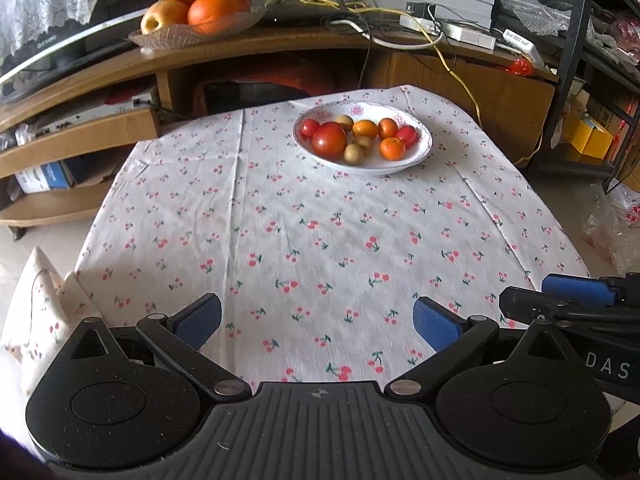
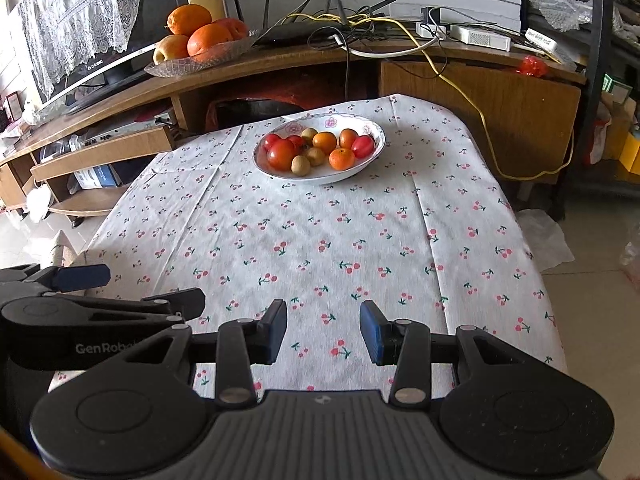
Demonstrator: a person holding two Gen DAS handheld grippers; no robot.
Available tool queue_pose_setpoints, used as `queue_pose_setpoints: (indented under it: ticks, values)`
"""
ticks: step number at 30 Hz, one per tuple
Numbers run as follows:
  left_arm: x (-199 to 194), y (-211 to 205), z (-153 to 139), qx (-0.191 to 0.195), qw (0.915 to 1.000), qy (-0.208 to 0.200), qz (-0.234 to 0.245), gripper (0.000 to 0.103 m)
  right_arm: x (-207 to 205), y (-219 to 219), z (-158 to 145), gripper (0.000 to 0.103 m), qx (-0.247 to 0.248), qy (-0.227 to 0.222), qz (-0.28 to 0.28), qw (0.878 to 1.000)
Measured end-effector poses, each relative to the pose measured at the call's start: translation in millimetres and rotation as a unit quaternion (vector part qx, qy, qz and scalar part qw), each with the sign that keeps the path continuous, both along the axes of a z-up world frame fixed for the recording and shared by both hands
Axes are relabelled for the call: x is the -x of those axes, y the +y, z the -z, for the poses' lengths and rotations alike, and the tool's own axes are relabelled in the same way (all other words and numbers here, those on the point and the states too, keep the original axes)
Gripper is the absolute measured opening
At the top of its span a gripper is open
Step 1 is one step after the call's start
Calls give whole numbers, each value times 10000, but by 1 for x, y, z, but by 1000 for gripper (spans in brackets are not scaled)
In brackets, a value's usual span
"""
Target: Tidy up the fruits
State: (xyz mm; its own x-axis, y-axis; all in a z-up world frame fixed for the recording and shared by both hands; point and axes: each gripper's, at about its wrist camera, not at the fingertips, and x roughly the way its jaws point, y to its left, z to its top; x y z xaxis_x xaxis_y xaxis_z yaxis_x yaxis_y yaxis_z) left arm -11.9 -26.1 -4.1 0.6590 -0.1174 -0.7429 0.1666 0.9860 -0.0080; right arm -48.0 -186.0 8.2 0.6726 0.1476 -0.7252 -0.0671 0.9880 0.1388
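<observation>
Far across the table, the bowl holds small, smooth, bruisable fruits; both the left hand-held gripper and right hand-held gripper hang apart, empty. Pinch each gently across its middle.

1. Soft daylight is filling both views evenly, leaving the white cherry-printed cloth on the bench bright but not washed out.
2. Light is coming mostly from the left, where the white lace curtain is glowing.
3. The white floral ceramic bowl of small fruits is casting only a faint, thin shadow on the cloth.
4. Fisheye distortion is bending the brown wooden shelf unit into an arc, and dark vignetting is creeping into the corners.
5. The cloth near the blue-padded black fingers is looking slightly smeared, while the bowl is staying fairly sharp.
6. Faint sheen is showing on the pale tiled floor.
</observation>
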Motion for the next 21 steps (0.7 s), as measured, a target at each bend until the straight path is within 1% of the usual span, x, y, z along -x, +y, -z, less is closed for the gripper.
queue_pose_setpoints:
  ticks: [4, 21]
  values:
    - [4, 2, 3, 16, 10000, 74, -24, 103, 4, 1, 2, 41, 12, 29, -26, 10000]
    - [12, 2, 6, -25, 9998, 171, -99, 103, 11, 3, 5, 41, 20, 122, -6, 9999]
